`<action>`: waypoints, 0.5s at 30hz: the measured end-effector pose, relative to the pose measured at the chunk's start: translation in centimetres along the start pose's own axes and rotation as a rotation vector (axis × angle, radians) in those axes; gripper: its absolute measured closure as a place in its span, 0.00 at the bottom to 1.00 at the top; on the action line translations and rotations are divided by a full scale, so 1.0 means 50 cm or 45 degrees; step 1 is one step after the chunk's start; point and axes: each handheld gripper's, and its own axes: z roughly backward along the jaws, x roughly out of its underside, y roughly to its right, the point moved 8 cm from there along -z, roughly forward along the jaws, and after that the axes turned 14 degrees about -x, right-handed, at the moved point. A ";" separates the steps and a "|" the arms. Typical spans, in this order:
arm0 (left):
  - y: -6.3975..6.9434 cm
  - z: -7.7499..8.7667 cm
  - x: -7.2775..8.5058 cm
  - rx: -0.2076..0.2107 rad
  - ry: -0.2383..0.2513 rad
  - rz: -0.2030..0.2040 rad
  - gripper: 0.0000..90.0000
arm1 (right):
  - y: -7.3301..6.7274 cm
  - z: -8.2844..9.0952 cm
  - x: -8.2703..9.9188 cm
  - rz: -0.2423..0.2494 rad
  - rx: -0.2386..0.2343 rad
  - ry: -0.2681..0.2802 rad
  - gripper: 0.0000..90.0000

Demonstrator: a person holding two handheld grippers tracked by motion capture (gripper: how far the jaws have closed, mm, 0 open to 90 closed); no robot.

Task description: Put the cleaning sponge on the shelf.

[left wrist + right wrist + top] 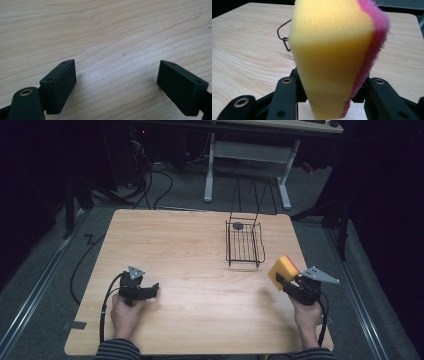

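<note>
Sponge [332,57] hiding most of wire basket [284,37]

Looks to me like a lab or test room, not a home. I'm working at a plain light-wood table [200,320] set on grey carpet, w/ metal floor rails [30,300] running along both sides. Beyond my grippers, at the far end, a white-legged desk [250,150] stands w/ loose black cables [155,180] trailing on the floor by it. Dark curtains or walls close in left and right of me. Lighting falls mostly on the tabletop; the rest is dim, so I can't tell more.
</note>
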 end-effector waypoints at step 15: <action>0.000 0.000 0.000 0.001 0.000 0.000 0.18 | -0.026 0.002 -0.034 0.025 -0.053 0.020 0.67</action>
